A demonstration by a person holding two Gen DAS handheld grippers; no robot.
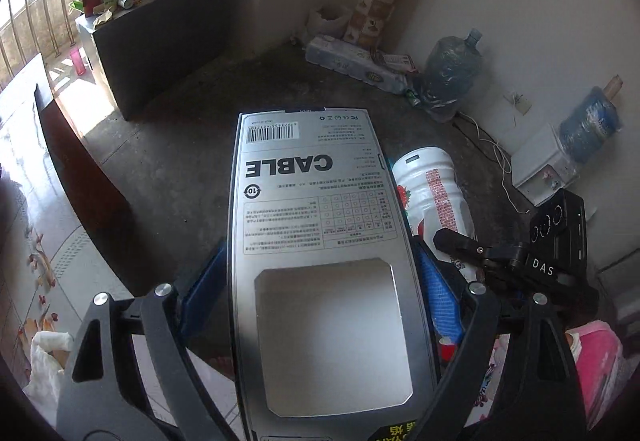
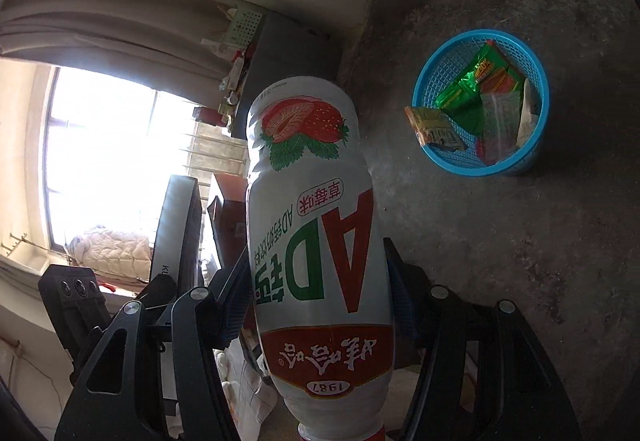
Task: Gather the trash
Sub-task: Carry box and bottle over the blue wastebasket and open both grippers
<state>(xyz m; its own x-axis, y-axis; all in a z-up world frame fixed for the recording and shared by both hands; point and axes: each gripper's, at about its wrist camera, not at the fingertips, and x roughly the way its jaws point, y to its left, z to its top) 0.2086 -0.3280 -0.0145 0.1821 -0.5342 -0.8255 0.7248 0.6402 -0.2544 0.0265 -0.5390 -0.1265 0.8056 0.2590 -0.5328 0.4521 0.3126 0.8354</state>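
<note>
My left gripper [image 1: 320, 283] is shut on a flat grey box [image 1: 316, 201] printed "CABLE", its blue pads [image 1: 202, 283] pressing both long edges. To its right in the left wrist view is a white drink bottle [image 1: 434, 187], held by the other gripper. In the right wrist view my right gripper [image 2: 318, 291] is shut on that bottle [image 2: 312, 201], which has a strawberry picture and a red and green label; its cap end points toward the camera. A blue plastic basket [image 2: 480, 169] with several snack wrappers stands on the concrete floor, ahead and to the right of the bottle. The box's edge [image 2: 176, 233] shows left of the bottle.
A dark cabinet [image 1: 160, 53] topped with clutter stands by the barred window. Along the wall lie a pack of paper rolls [image 1: 352, 61], a large water jug [image 1: 452, 73] and a white dispenser [image 1: 540, 169] with cords. A dark wooden edge [image 1: 80, 161] and a white bag [image 1: 44, 361] are at the left.
</note>
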